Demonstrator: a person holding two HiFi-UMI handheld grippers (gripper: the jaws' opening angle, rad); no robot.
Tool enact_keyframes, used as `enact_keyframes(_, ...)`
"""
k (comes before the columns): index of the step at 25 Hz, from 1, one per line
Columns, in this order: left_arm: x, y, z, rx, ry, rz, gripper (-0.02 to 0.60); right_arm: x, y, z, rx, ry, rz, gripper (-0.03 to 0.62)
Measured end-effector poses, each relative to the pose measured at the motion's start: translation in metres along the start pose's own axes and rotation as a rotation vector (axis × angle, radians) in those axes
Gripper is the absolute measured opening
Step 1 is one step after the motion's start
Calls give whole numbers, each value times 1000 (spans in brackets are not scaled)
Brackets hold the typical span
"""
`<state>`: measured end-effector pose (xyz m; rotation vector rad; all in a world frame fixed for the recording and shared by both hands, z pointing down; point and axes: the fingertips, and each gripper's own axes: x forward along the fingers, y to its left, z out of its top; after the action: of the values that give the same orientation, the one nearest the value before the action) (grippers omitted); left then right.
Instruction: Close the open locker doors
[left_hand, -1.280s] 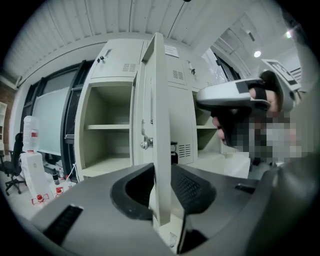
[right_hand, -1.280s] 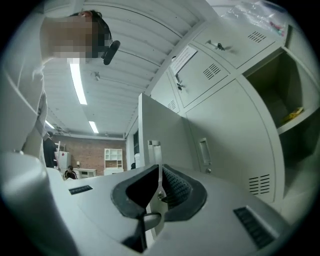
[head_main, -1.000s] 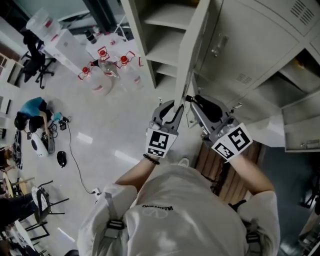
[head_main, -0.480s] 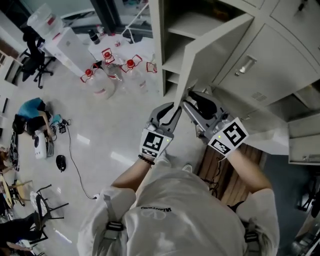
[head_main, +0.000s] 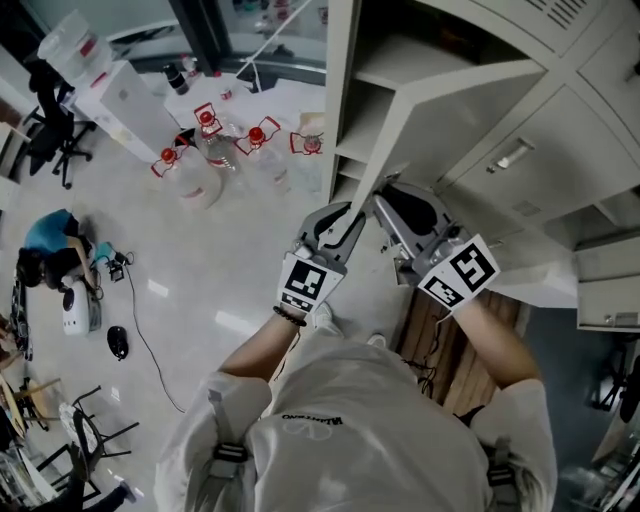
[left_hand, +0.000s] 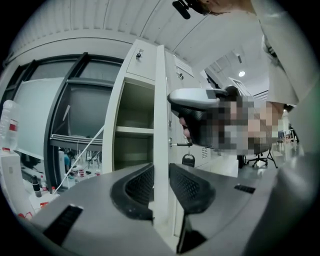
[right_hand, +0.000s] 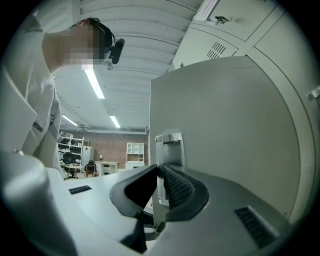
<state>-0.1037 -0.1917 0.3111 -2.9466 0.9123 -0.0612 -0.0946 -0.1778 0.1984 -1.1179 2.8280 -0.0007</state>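
Status at this moment: the task is under way and not complete.

1. Task object. The locker door (head_main: 470, 105) stands partly open, swung out from its compartment (head_main: 360, 110), whose shelves are exposed on the left. Its free edge points toward me, between the two tongs.

2. Left gripper (head_main: 340, 220). Its own view shows the door's free edge running straight up between the jaws, with both ribbed pads set against the thin panel. I read this as a narrow grip on the door.

3. Right gripper (head_main: 388, 208). Its jaws have just been closing. Its own view shows them drawn in narrow on the same edge, just below the metal latch fitting (right_hand: 170, 145). I judge it to be clamped on the door from the outer face side.

4. Done so far: both tongs have hold of the door.

5. Left to do: swing the door the rest of the way to the left-hand frame and seat the latch. The neighbouring door (head_main: 560, 150) on the right appears shut. Panels at the far right edge of the head view may belong to other open doors, but I cannot tell.
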Motion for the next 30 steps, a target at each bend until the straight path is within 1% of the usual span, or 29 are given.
enact_keyframes(2,1,12,1,7,-7,14,94,9,-7,0,-4,0,-19,52)
enact_keyframes(5,-6,31,3,27,-29,79,92,24,-17,0,-12,1,-54,48)
enact_keyframes(6,-8,37,4,35,-37,100,86,29,-21,1,-17,1,-67,46)
enact_keyframes(8,-10,45,6,44,-50,119,52,38,-30,3,-24,0,-94,44)
enact_keyframes(11,-3,54,4,41,-55,117,21,53,-44,3,-19,-7,-131,41)
enact_keyframes(13,6,59,0,38,-48,113,11,63,-53,1,-18,-7,-154,40)
enact_keyframes(17,33,69,-9,49,-30,109,6,80,-72,-2,-31,-6,-200,35)
enact_keyframes(22,63,91,-17,50,-16,132,6,96,-95,-2,-39,-20,-274,31)
enact_keyframes(30,100,116,-26,59,-7,146,6,111,-123,-2,-54,-47,-390,28)
